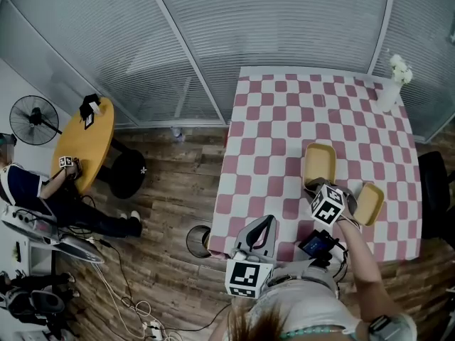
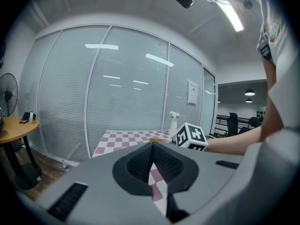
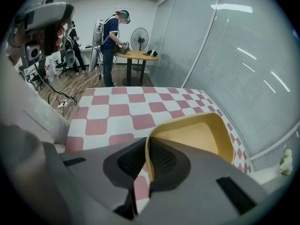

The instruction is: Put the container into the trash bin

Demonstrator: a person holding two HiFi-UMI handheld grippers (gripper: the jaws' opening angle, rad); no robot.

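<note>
A room with ribbed glass walls (image 1: 284,20) and a wooden floor (image 1: 170,183) held a desk (image 1: 277,112) covered in pink-and-white checked cloth. Near the desk's front edge, a shallow yellow container (image 1: 320,162) was gripped by its near rim in the right tool (image 1: 313,187). The right gripper view showed that rim (image 3: 187,125) pinched between the tool's nearly closed jaws (image 3: 147,146), with the tray reaching off to the right; whether its base touched the cloth could not be made out. The left tool (image 1: 263,224) hung off the desk's front edge, and the left gripper view showed its jaws (image 2: 152,149) pressed together with nothing between them.

Only the head view showed a second yellow container (image 1: 369,203) lying just right of the right tool, and a small round trash bin (image 1: 197,240) on the floor off the desk's front left corner, well apart from the held tray. The left gripper view caught the right tool's marker cube (image 2: 191,136). A white vase (image 1: 391,91) of flowers stood at the far right corner. Across the floor to the left were a round table (image 1: 89,144), a person (image 1: 43,190) beside it, and a fan (image 1: 32,119).
</note>
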